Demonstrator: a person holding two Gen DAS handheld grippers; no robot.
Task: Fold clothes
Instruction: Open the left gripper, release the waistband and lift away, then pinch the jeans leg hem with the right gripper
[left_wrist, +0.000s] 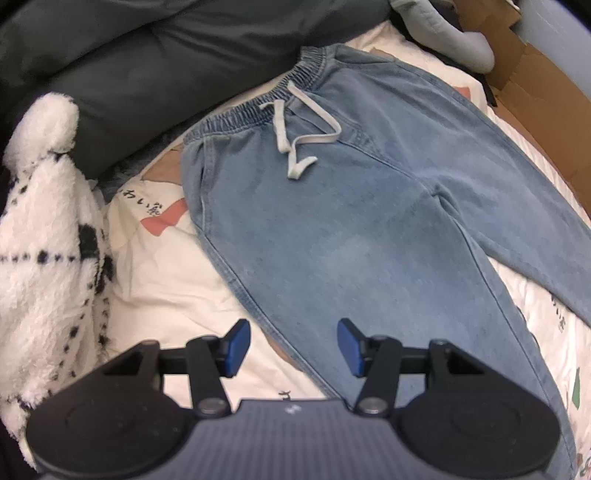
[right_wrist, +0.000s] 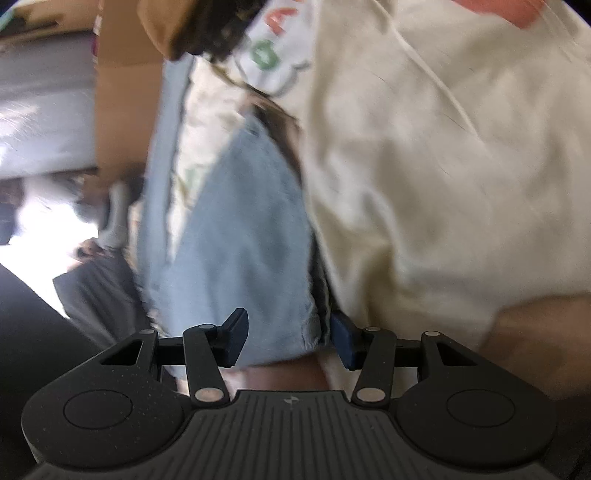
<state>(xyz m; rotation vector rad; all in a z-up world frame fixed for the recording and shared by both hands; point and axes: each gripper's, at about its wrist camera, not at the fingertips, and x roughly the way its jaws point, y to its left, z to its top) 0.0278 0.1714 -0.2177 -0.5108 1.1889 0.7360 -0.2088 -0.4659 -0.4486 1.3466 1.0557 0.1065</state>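
Jeans (left_wrist: 332, 206) lie flat on the bed (left_wrist: 166, 266) for folding — left gripper (left_wrist: 293, 347) jaws open above them, right gripper (right_wrist: 288, 338) jaws open around a leg hem.

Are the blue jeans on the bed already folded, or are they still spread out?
Spread out. In the left wrist view the jeans lie flat on the bed sheet, waistband and drawstring fully showing, both legs apart and unfolded.

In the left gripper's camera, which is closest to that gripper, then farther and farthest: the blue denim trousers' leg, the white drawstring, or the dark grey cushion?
1. Blue denim trousers' leg, just ahead of the left gripper.
2. White drawstring, farther up, near the waistband.
3. Dark grey cushion, at the top, beyond the waistband.
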